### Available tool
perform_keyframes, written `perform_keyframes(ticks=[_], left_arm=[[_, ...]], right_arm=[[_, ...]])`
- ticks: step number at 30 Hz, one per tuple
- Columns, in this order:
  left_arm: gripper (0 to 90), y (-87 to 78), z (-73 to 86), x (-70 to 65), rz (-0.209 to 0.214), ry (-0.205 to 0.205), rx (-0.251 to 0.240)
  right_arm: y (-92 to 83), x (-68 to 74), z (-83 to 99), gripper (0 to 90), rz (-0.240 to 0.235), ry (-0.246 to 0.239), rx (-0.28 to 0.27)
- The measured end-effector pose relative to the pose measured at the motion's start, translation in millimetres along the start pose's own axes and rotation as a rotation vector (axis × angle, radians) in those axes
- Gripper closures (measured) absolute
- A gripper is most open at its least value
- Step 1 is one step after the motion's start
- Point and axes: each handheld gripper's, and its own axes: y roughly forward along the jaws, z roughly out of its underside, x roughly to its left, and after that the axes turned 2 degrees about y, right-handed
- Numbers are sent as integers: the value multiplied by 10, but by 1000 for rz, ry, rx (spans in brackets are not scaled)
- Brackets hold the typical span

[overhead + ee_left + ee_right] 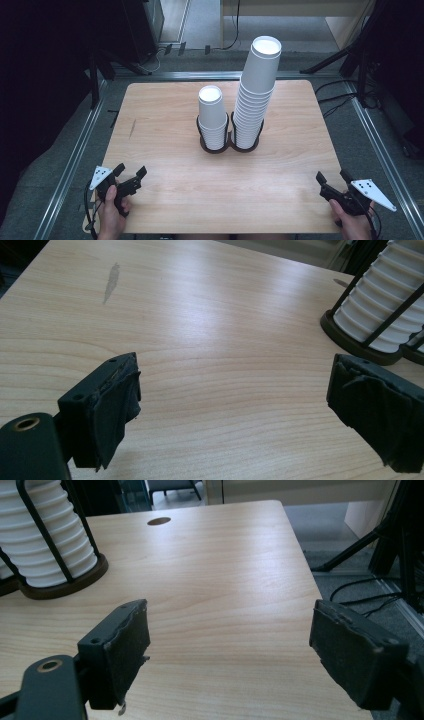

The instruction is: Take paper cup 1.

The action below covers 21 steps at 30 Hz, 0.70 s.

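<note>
wooden table, grey floor, black cables beside it

Between me and the black double holder mid-bench the wood lies bare, open to its left and right too; only its short cup stack and tall cup stack stand in my way.

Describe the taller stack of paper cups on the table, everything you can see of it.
The taller stack of paper cups is white, with the cups nested upside down so the flat base of the top cup faces up. Its rims form close ribs down the lower part. It stands nearly upright, leaning slightly, in the right ring of a dark wire holder near the middle of the wooden table, beside a shorter stack. Thin black uprights hug its base. No gripper touches it.
</note>
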Motion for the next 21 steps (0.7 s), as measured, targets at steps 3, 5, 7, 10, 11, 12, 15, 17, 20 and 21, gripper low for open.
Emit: perform_keyframes(ticks=[3,5,7,10,11,12,15,17,20,21], left_arm=[[72,13,0,-53,-10,35,4],[73,17,-2,-78,-12,44,4],[73,23,-6,-91,-8,36,1],[73,49,-12,-137,-3,39,4],[73,63,-17,-166,1,43,4],[73,73,-21,-188,5,45,3],[73,99,-44,-259,24,43,-1],[73,103,-88,-298,73,0,-4],[73,90,-180,-382,92,-8,-16],[72,87,-210,-411,103,0,-18]], right_arm=[[-14,32,3,161,-7,-8,-57],[-9,50,-4,158,-2,-3,-80],[7,59,-28,173,3,-13,-44],[6,83,-79,164,-7,-14,-35],[1,91,-93,156,-12,-12,-41],[-9,115,-117,147,-14,-20,-50],[-24,187,-178,133,-14,-54,-62],[-28,234,-224,132,-17,-64,-61],[-36,306,-305,122,-24,-83,-63],[-43,326,-340,116,-30,-75,-65]])
